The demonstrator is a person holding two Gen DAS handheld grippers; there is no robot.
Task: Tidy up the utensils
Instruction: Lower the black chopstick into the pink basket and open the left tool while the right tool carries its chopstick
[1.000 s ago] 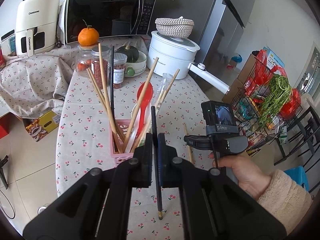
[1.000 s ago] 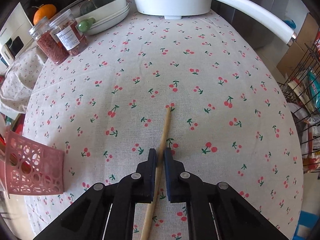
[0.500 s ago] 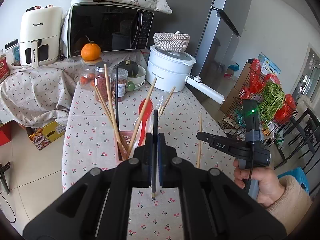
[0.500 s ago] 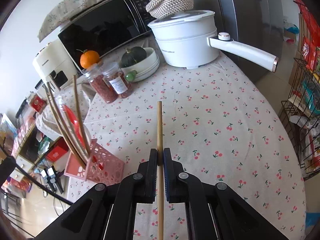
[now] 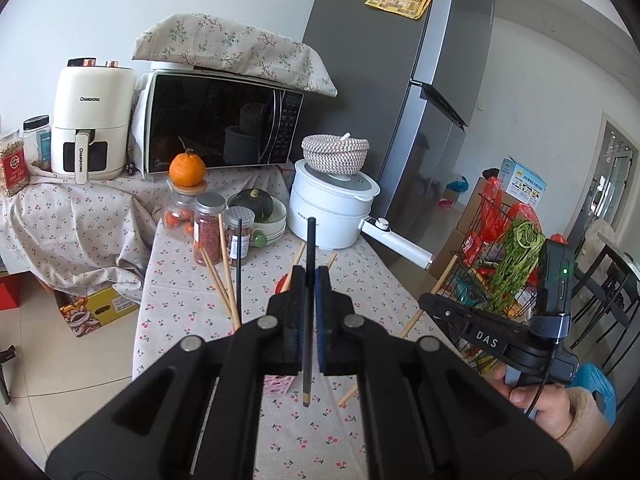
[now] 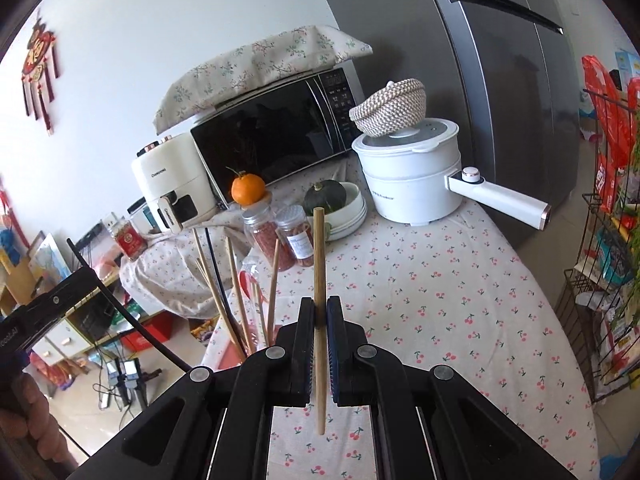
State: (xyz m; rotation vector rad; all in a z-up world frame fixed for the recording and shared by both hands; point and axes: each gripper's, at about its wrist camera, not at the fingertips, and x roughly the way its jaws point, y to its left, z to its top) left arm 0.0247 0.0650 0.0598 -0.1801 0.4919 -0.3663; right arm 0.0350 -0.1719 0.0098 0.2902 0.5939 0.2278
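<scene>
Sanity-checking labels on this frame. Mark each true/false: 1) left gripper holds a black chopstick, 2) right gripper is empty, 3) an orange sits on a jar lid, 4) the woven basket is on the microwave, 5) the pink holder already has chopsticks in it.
1) True. The left gripper is shut on a black chopstick.
2) False. The right gripper is shut on a wooden chopstick, held clear of the table.
3) True. The orange rests on a jar.
4) False. The woven basket sits on the white pot.
5) True. Several chopsticks stand in the pink holder.
</scene>
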